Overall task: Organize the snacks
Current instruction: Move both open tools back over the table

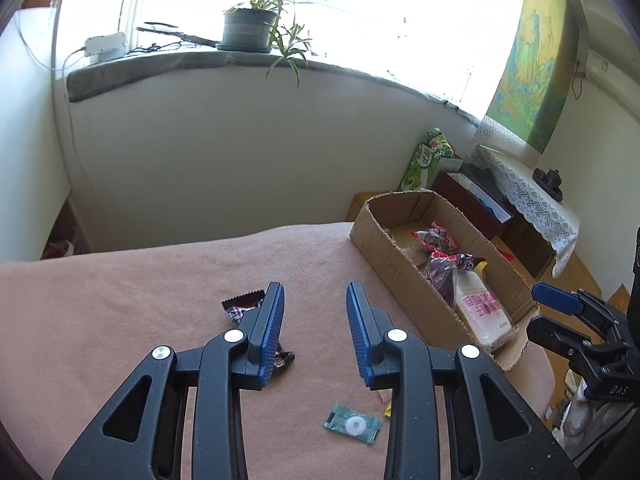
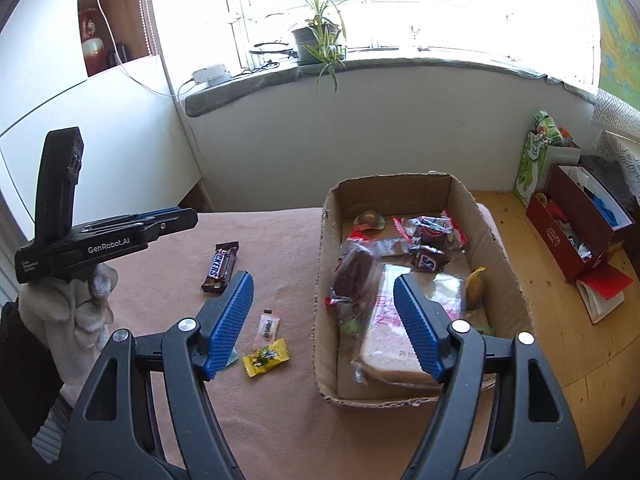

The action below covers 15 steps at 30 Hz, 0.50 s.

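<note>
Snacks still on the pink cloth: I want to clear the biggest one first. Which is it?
The Snickers bar, lying farthest back on the cloth. It is far longer than the yellow candy and the small white packet nearer the cardboard box.

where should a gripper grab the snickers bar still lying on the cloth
Grip the Snickers bar across its narrow width at mid-length, coming down from above. It lies flat on the pink cloth, long and slim, with bare cloth on both long sides, so the fingers can straddle it. The crimped ends are thin and likely to slip. The open left gripper hovers close to it.
</note>
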Motion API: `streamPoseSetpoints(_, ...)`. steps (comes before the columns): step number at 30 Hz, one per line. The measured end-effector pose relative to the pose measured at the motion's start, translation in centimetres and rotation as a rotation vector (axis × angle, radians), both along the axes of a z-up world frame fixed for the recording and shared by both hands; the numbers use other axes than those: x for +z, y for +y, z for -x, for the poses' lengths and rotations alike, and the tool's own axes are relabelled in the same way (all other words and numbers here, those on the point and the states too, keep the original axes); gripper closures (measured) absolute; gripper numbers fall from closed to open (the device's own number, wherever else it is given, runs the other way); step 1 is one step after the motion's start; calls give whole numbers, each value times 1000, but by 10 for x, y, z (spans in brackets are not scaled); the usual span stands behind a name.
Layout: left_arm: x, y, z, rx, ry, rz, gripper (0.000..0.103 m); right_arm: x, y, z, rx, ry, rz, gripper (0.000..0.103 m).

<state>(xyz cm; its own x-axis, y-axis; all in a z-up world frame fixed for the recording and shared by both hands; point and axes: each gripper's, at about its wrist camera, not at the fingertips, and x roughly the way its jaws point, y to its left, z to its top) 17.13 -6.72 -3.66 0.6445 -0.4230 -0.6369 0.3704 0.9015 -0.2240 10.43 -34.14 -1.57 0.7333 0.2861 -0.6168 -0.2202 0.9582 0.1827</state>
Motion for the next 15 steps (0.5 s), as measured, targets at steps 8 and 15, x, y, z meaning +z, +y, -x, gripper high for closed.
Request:
streamPoseSetpoints(8, -25, 12, 34, -34, 50, 5, 72, -44, 44, 24, 68, 112, -41, 28)
streamPoseSetpoints(15, -52, 20, 43, -29, 117, -16, 72, -75, 59, 22, 57, 183, -66, 28)
